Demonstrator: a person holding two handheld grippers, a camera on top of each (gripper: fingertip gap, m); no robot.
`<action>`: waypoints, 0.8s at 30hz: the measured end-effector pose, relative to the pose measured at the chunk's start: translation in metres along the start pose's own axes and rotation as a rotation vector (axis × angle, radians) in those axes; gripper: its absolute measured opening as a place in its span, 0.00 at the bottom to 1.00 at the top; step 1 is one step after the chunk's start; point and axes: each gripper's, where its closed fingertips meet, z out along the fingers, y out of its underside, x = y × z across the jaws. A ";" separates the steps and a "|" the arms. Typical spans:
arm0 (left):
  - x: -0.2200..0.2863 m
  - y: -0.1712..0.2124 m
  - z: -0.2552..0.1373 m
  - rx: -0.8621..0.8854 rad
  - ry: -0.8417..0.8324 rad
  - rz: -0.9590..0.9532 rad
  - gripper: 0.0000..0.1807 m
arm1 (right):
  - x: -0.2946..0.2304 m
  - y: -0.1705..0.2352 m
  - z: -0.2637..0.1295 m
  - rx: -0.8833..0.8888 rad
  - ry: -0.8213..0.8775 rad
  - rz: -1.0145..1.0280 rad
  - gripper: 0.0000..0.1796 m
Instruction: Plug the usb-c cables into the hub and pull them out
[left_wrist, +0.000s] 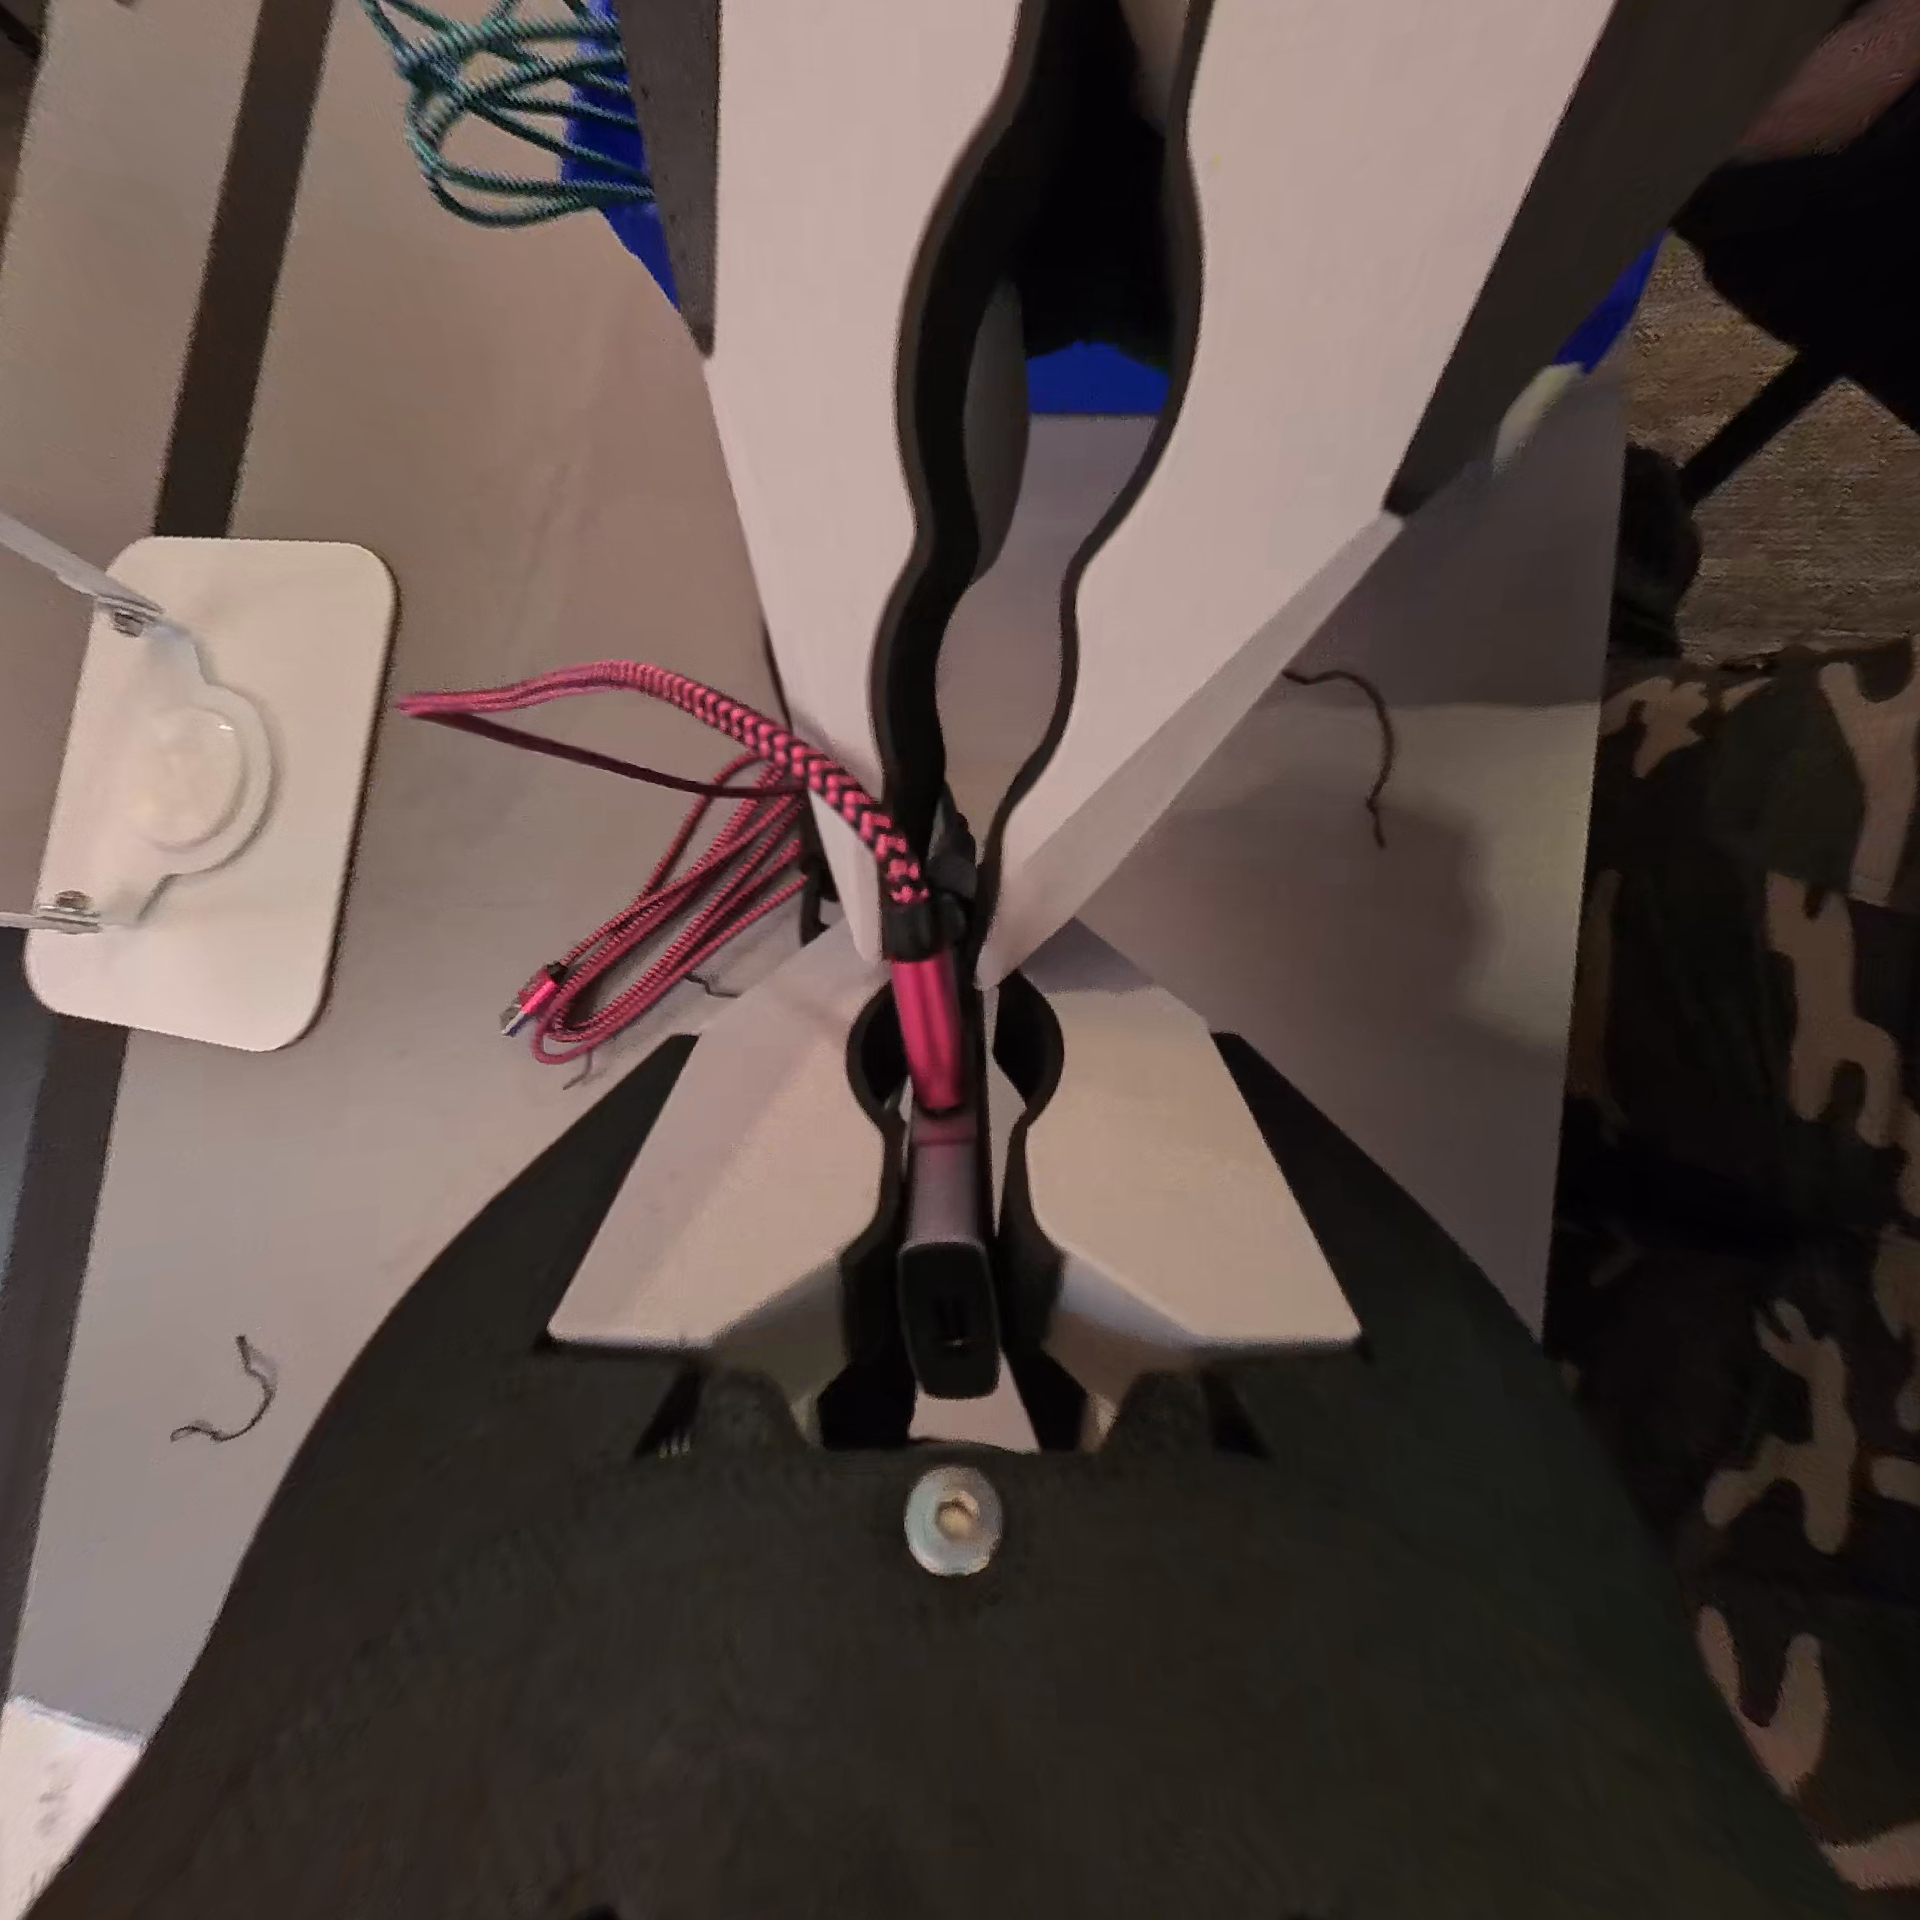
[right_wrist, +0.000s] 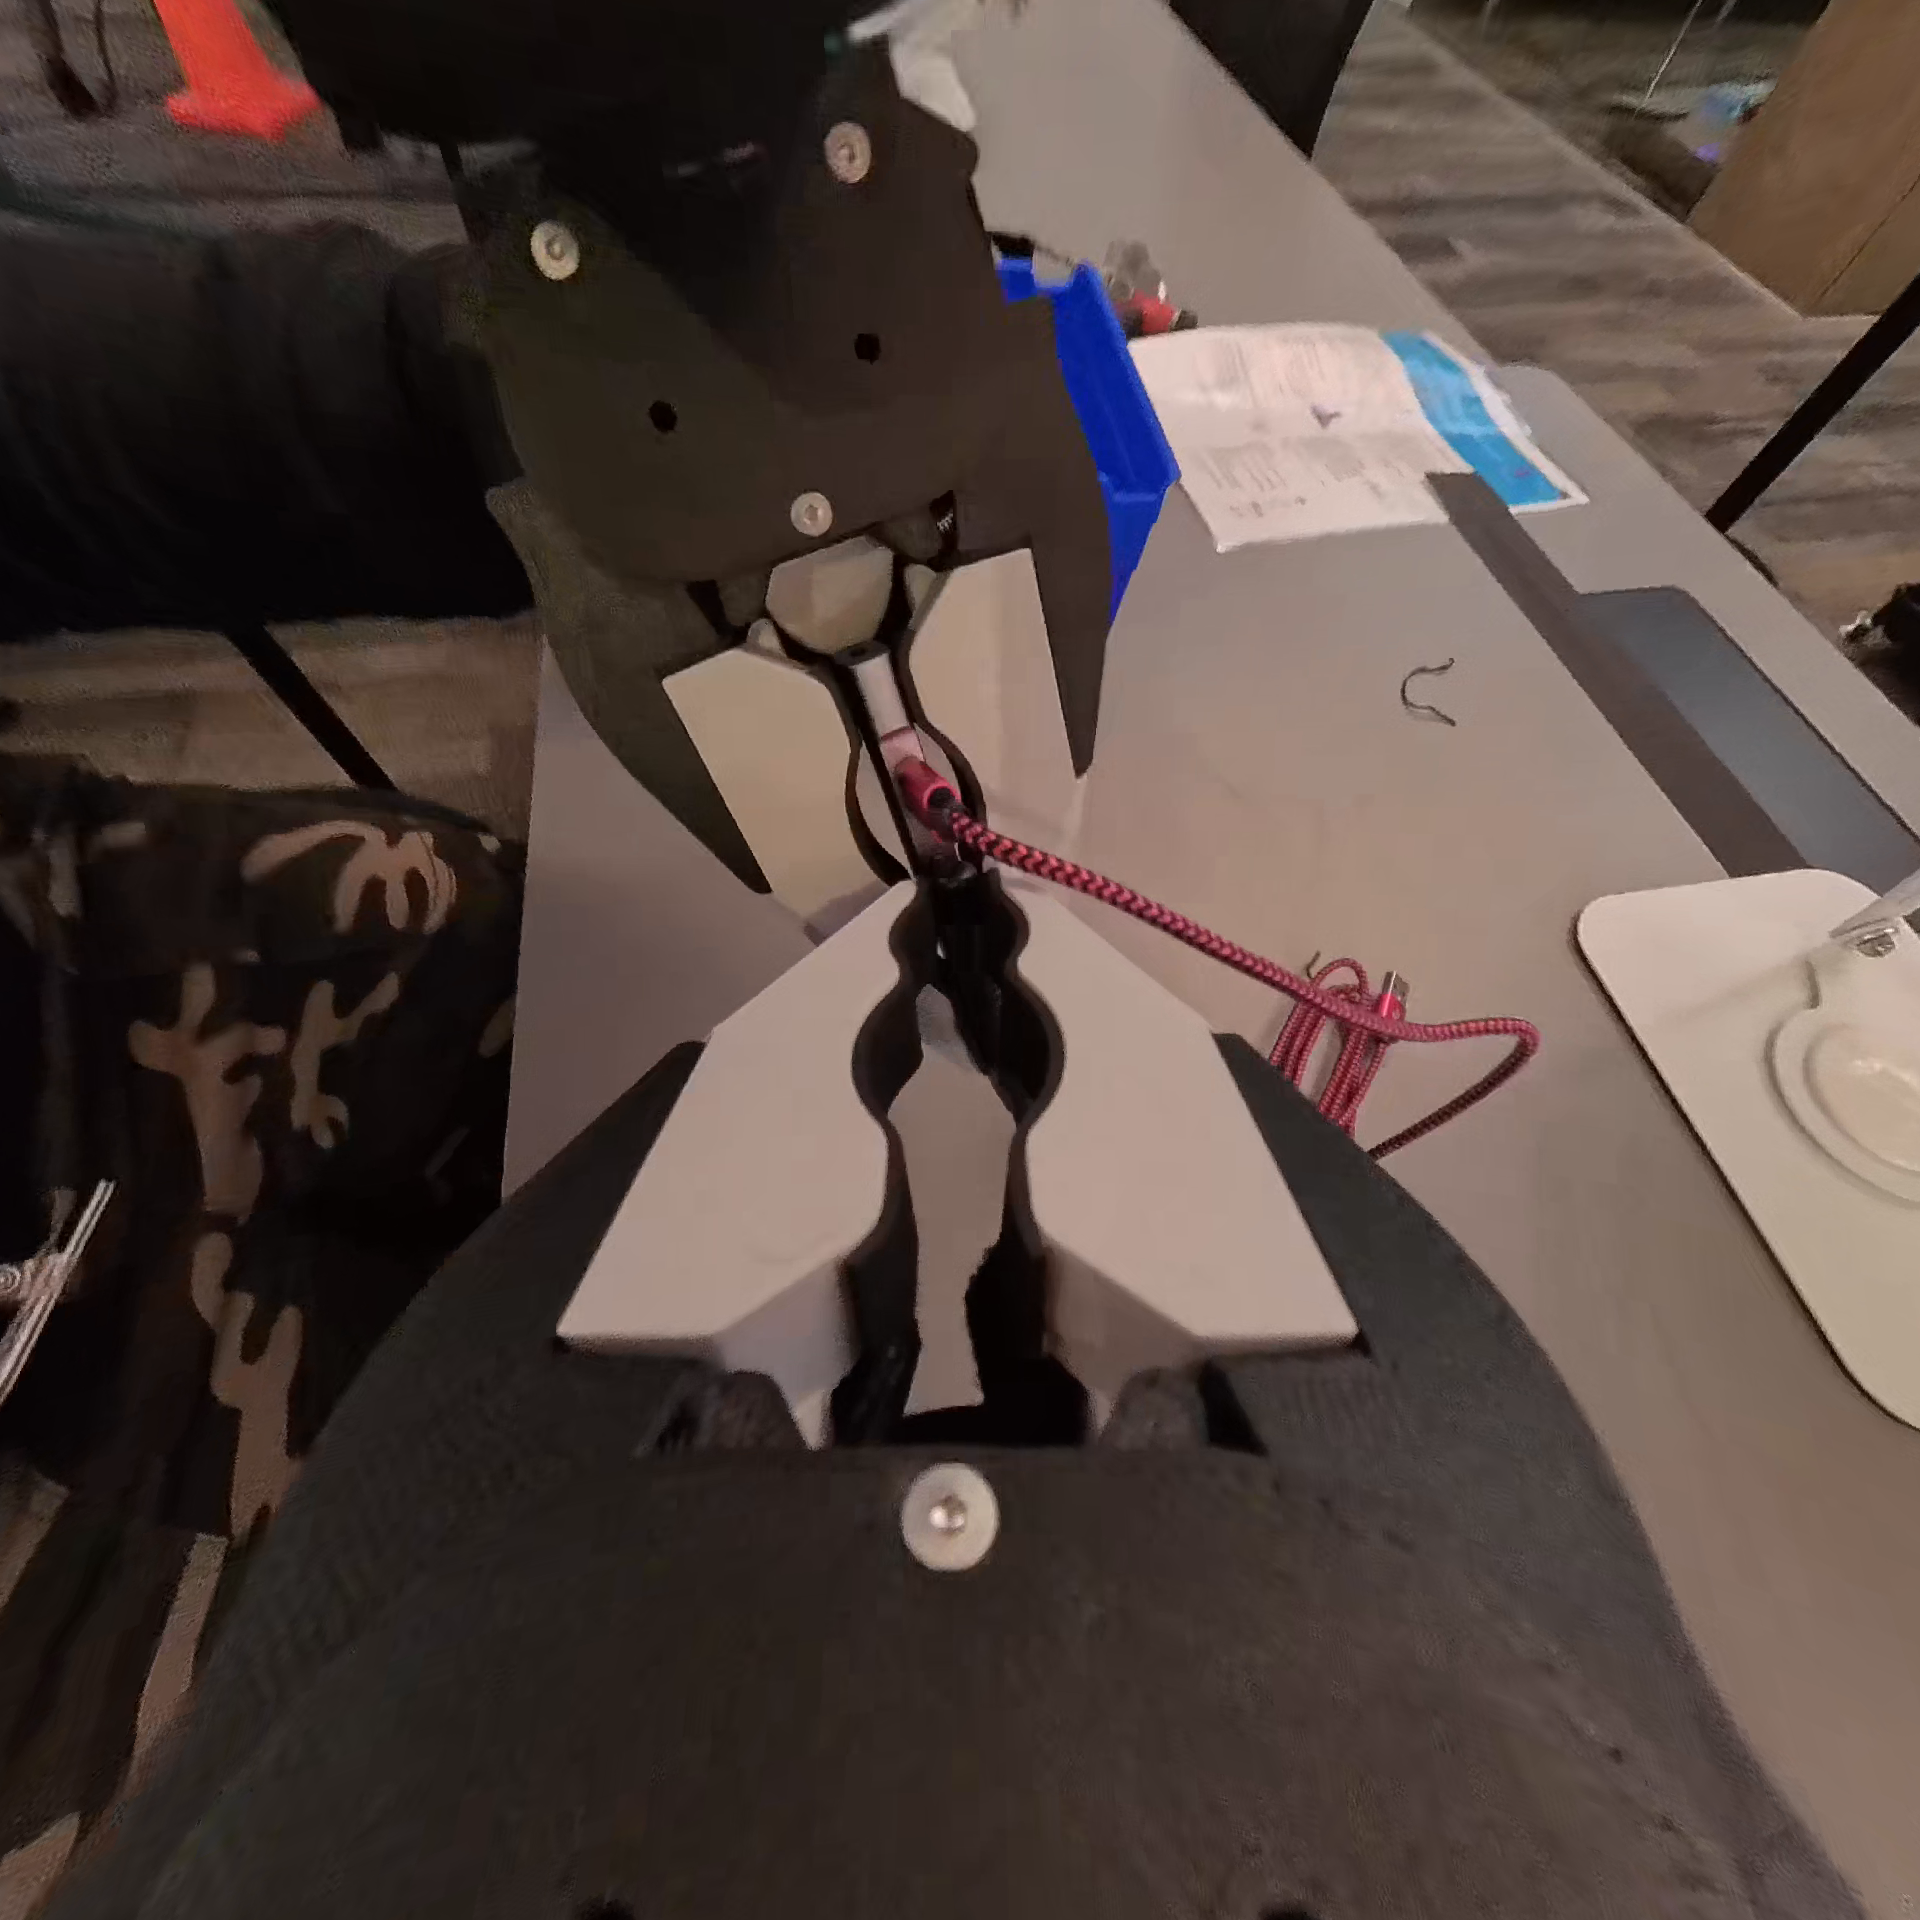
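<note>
Left gripper (left_wrist: 940, 997) clamping hub (left_wrist: 945, 1299), pink cable (left_wrist: 831, 774) plugged in (tips meeting)

Blue bin (right_wrist: 1127, 416), papers (right_wrist: 1309, 436), white plate (right_wrist: 1683, 997), perhaps a green cord (left_wrist: 499, 135)

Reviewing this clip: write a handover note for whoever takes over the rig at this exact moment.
Left gripper: shut on the hub, held above the table.
Right gripper: shut on the pink cable just behind its plug.
Done: the plug looks seated in the hub's far end.
Left: pull it out. The rest of the pink cable lies coiled on the table; a teal cable lies farther off, untouched.
</note>
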 end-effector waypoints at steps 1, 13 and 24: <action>-0.002 -0.003 0.000 0.011 -0.009 0.000 0.04 | 0.002 -0.002 -0.002 0.016 0.000 0.009 0.03; -0.011 -0.025 -0.024 0.186 0.037 -0.081 0.10 | 0.011 -0.018 -0.019 0.261 -0.093 0.149 0.03; -0.006 -0.032 -0.057 0.428 0.143 -0.178 0.04 | 0.009 -0.027 -0.029 0.325 -0.125 0.173 0.03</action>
